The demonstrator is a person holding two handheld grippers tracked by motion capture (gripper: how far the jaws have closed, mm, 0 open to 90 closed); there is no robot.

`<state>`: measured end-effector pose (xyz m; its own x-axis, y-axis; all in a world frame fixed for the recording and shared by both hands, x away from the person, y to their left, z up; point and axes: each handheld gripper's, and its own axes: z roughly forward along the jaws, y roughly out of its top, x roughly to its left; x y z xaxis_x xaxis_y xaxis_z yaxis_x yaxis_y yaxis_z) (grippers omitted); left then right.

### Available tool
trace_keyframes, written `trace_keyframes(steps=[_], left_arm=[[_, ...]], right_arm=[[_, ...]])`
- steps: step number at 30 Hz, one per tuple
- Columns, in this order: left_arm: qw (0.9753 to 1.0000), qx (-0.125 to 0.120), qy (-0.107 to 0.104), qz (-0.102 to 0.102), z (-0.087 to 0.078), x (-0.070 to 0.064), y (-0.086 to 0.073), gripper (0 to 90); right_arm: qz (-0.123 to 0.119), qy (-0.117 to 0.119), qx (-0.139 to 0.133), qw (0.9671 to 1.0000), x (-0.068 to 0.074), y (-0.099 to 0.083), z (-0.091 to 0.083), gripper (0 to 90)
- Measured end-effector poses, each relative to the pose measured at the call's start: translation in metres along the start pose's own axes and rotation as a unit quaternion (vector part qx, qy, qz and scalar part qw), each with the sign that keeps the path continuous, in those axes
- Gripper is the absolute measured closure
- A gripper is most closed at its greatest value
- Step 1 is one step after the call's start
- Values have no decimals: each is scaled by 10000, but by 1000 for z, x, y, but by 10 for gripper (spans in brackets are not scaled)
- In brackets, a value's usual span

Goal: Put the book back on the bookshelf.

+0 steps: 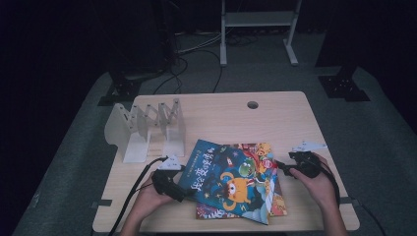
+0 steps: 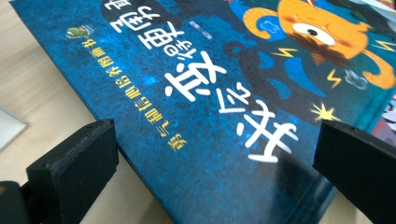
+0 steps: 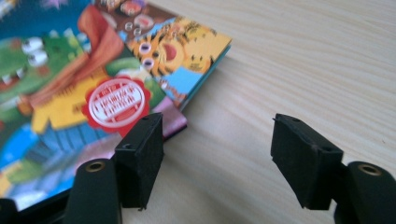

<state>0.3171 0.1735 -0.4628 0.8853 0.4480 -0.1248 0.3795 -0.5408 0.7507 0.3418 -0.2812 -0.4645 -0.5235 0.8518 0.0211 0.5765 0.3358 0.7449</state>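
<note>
A dark blue picture book (image 1: 227, 181) with an orange monster on its cover lies on top of a small pile of colourful books (image 1: 265, 162) at the table's front middle. My left gripper (image 1: 183, 192) is open at the blue book's left edge, its jaws straddling the cover (image 2: 201, 107) in the left gripper view. My right gripper (image 1: 281, 167) is open at the pile's right side. In the right gripper view its left jaw stands beside the corner of a tiger-cover book (image 3: 116, 79), and bare wood lies between the jaws (image 3: 217, 154).
A white folding book rack (image 1: 147, 129) stands at the table's left back. The wooden table (image 1: 275, 118) has a round cable hole (image 1: 253, 104) near its far edge. Beyond it are dark floor, cables and a white metal frame (image 1: 258, 29).
</note>
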Motion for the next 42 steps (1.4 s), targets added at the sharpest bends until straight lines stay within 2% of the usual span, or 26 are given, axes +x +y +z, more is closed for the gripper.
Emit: trace_keyframes(steps=[3,7,8,11,12,13,14,17,20,23,27,30,36,40,42], left_arm=[[9999,-6,-107,28,1,-5,-1,0],[9998,6,-158,72,3,-11,0,0],[9998,12,-199,82,4,-14,1,0],[9995,-2,-283,104,7,-17,2,0],[9995,13,-307,112,8,-18,2,0],[9992,88,-322,197,11,-20,3,0],[9992,88,-322,197,11,-20,3,0],[9994,93,-282,150,11,-19,3,0],[9998,41,-187,-24,6,-13,0,0],[9999,14,-44,-114,-2,-6,-3,0],[9997,-62,179,-177,-12,2,-8,0],[9989,-79,299,-340,-20,10,-15,0],[9982,-40,330,-497,-25,14,-22,0],[9981,-21,325,-521,-25,14,-24,0],[9981,-21,327,-521,-25,14,-24,0]], right_arm=[[33,132,-141,9998,5,0,-5,328],[-46,321,-93,9994,15,-4,-8,313],[-4,454,-29,9990,18,-9,-8,294],[42,533,-37,9986,19,-11,-9,294],[92,623,-5,9980,20,-12,-9,288],[89,651,2,9978,21,-12,-9,292],[89,651,2,9978,21,-12,-9,292],[60,696,28,9976,22,-11,-9,290],[45,721,51,9974,22,-11,-9,296],[28,730,24,9973,24,-10,-7,302],[-89,818,21,9966,32,-5,-2,304],[-238,798,30,9965,42,1,2,314],[-358,882,25,9955,53,6,8,314],[-536,992,38,9936,64,10,11,317],[-592,1001,32,9932,64,10,11,341]])
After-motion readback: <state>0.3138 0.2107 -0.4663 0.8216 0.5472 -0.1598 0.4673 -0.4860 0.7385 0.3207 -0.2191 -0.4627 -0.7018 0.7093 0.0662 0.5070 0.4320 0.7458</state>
